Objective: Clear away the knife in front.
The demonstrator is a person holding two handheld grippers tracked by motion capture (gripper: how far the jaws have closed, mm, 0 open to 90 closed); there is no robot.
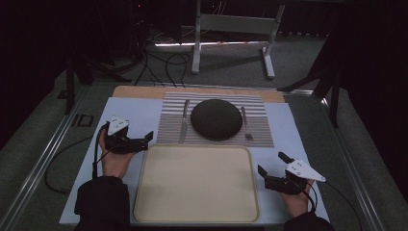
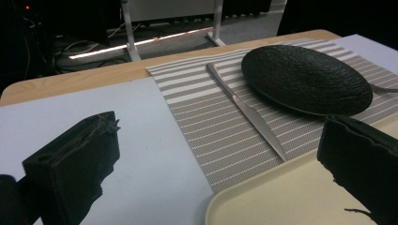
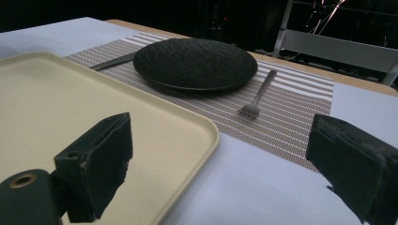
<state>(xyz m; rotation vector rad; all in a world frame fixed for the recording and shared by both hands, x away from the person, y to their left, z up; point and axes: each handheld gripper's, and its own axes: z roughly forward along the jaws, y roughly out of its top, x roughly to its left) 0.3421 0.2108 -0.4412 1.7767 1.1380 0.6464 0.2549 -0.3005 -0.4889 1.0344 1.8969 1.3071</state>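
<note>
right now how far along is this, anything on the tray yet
Nothing is on the cream tray yet. The black plate sits on the striped placemat, with the knife to its left and the fork to its right. Nothing is in hand: the left gripper and right gripper are both open beside the tray. If the tray is their destination, all three pieces remain to be moved.

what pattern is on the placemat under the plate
Grey and white stripes on the placemat, clearest in the left gripper view.
</note>
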